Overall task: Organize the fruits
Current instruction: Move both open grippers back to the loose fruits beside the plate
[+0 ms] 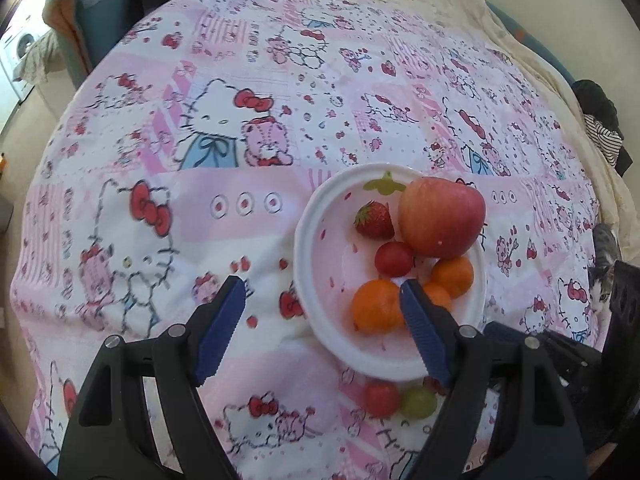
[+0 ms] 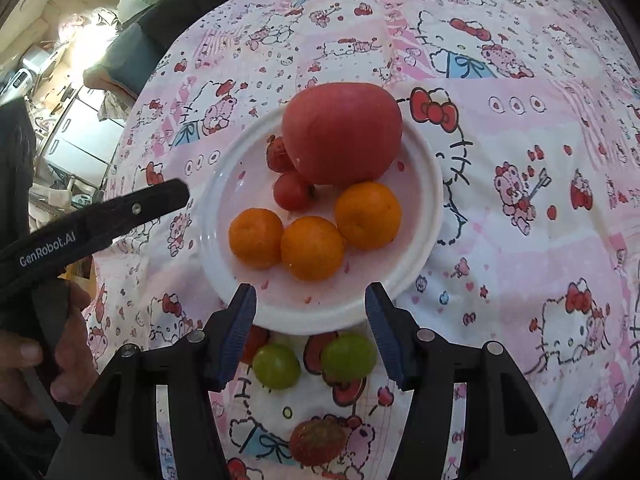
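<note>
My left gripper hangs with its jaws spread wide and empty, one finger over the plate, the other over bare cloth. My right gripper is likewise parted and holds nothing, poised over the plate's near rim.

The surface is cloth-covered with a pink cartoon-print sheet; whether bench or bed lies beneath, I cannot tell.

Collected on the plate: one large apple, a strawberry tucked against it, a cherry tomato and three mandarins grouped toward the near side. I judge the plate to be the gathering point.

Outstanding, on the sheet just beside the plate's near rim: two green grapes, a red fruit partly hidden behind my right gripper's left finger, and a second strawberry nearer the sheet's near edge.

Assessment: task well advanced; the right gripper, already above the grapes, seems better placed to collect them. Grapes are small, round and liable to roll.

A cat stands at the sheet's right edge.
</note>
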Tool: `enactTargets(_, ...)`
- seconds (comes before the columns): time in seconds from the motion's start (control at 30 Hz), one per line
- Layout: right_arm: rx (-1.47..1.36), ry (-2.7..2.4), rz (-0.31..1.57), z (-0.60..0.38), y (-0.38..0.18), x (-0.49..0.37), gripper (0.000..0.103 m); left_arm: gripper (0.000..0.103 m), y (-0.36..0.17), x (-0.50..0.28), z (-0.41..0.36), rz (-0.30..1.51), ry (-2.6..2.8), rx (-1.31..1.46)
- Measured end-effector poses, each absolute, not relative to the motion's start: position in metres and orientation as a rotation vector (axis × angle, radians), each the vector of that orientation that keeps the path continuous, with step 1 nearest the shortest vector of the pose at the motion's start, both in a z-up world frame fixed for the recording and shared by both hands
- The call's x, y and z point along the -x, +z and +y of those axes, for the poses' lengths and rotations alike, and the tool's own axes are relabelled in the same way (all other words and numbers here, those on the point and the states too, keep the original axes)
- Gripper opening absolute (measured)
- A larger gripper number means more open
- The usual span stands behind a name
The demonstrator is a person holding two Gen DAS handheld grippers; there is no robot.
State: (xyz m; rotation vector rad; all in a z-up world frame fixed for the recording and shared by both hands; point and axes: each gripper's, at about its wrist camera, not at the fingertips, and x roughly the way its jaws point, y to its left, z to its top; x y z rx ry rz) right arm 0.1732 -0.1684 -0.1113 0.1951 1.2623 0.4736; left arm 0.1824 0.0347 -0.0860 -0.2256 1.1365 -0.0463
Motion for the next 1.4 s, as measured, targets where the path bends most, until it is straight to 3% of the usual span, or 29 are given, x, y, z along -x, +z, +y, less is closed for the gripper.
enactTargets(0.53,-0.316,0.438,1.242,-0.214,-0.084,-0.131,0.06,0.077,-0.073,-0.12,0.043,1.128,0.002,0.261)
enactTargets(0.77,-0.331,0.423,1.446,-0.207,-0.126,-0.109,0.06,0.077,-0.081,-0.098,0.042,1.148,0.032,0.308)
enactTargets(0.93,-0.337,0.444,1.472,-0.197,-0.134,-0.106,0.059,0.077,-0.091,-0.088,0.032,1.164,0.037,0.303)
enactTargets(1.17,-0.273,0.433,1.512,-0.189,-0.147,-0.103,0.036,0.077,-0.098,-0.092,0.033,1.174,0.048,0.309)
enactTargets(1.4,-0.348,0.435,1.413,-0.206,-0.127,-0.106,0.036,0.076,-0.115,-0.105,0.031,1.213,0.029,0.392)
